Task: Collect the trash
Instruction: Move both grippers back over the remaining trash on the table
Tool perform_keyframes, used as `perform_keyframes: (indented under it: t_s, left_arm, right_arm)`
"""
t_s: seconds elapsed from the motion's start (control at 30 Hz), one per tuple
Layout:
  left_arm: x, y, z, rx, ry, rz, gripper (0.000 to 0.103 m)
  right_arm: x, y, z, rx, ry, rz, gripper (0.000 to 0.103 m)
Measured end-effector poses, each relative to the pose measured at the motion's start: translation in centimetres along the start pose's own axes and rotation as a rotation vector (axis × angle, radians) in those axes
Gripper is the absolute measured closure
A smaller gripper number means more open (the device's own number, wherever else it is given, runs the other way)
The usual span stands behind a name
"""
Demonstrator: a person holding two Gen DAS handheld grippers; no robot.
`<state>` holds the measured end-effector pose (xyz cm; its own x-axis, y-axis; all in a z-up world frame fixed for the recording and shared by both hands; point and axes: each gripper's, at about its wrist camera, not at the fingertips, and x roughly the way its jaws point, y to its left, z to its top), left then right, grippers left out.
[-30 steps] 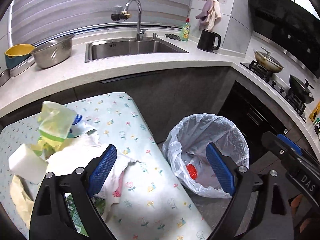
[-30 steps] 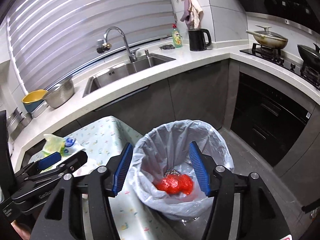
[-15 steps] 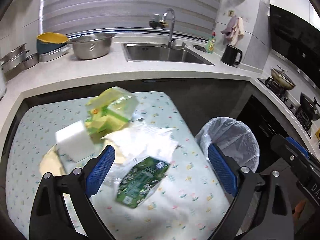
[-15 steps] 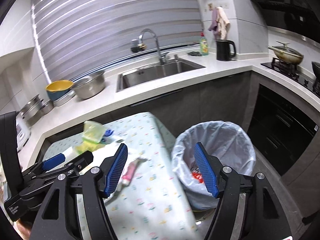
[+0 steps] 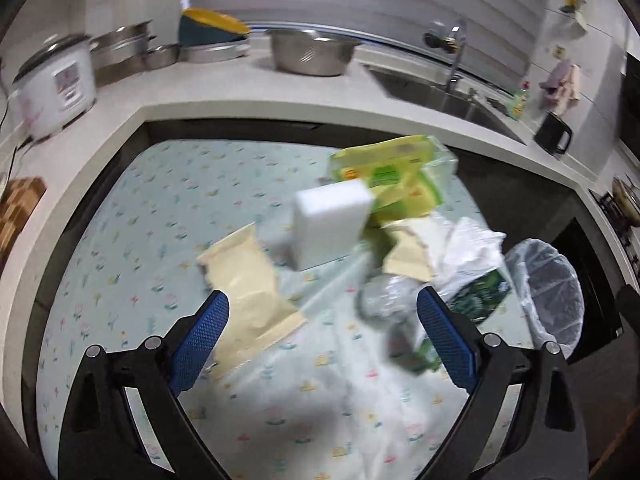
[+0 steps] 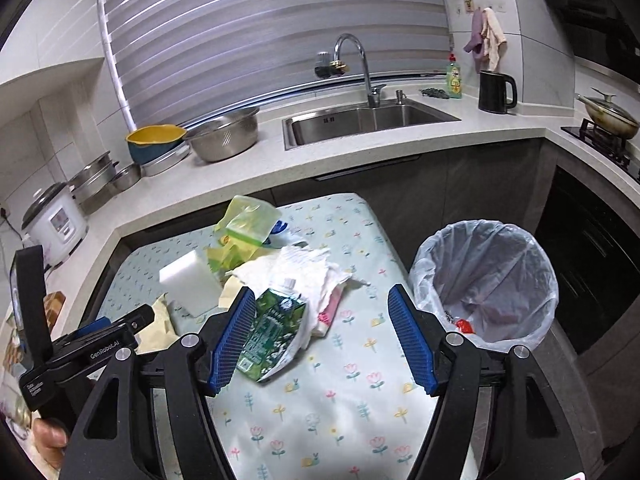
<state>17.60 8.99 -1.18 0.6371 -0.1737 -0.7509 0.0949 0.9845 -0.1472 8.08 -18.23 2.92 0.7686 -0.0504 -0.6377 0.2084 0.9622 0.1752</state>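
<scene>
A pile of trash lies on the flower-print table point(image 6: 352, 400): a green drink pouch point(image 6: 272, 332), crumpled white paper point(image 6: 304, 268), a white foam block point(image 6: 190, 278), a yellow-green plastic bag point(image 6: 248, 224) and a cream wrapper point(image 5: 248, 280). The bin with a clear liner point(image 6: 484, 280) stands right of the table, with red trash point(image 6: 464, 325) inside. My right gripper point(image 6: 324, 340) is open and empty above the table's near part, its left finger beside the pouch. My left gripper point(image 5: 324, 340) is open and empty over the cream wrapper and a clear crumpled wrapper point(image 5: 384, 300).
The counter point(image 6: 360, 148) runs behind the table with a sink point(image 6: 368, 120), steel bowl point(image 6: 224, 136), rice cooker point(image 6: 54, 220) and black kettle point(image 6: 496, 92). A stove with a pan point(image 6: 608, 112) is on the right. Dark cabinets stand behind the bin.
Both grippers have swung left and pulled back from the bin to over the table's trash pile. Both stay open and empty.
</scene>
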Motion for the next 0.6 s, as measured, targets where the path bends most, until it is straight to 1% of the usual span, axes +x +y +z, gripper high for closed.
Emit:
perform_keyframes:
  t_s: [0.17, 0.33, 0.4, 0.47, 0.53, 0.6]
  left_arm:
    - [1.3, 3.6, -1.0, -0.056, 0.04, 0.039, 0.012]
    - [2.7, 5.3, -1.8, -0.086, 0.075, 0.058, 0.012]
    - [3.4, 5.6, -1.9, -0.1, 0.089, 0.062, 0.012]
    - [4.2, 6.1, -2.0, -0.118, 0.099, 0.071, 0.012]
    - [5.0, 6.5, -2.1, -0.143, 0.108, 0.079, 0.009]
    - [6.0, 7.1, -2.1, -0.174, 0.128, 0.073, 0.009]
  right_arm:
    - [1.1, 1.3, -0.7, -0.007, 0.025, 0.01, 0.037]
    - [2.8, 2.1, -1.7, -0.006, 0.059, 0.012, 0.037]
    - [3.6, 2.3, -2.2, -0.003, 0.073, 0.009, 0.032]
    - [4.4, 2.6, -2.6, 0.001, 0.084, 0.007, 0.03]
    - [5.4, 2.7, -3.1, 0.004, 0.104, 0.007, 0.03]
    - [6.4, 2.8, -3.4, 0.011, 0.124, 0.01, 0.029]
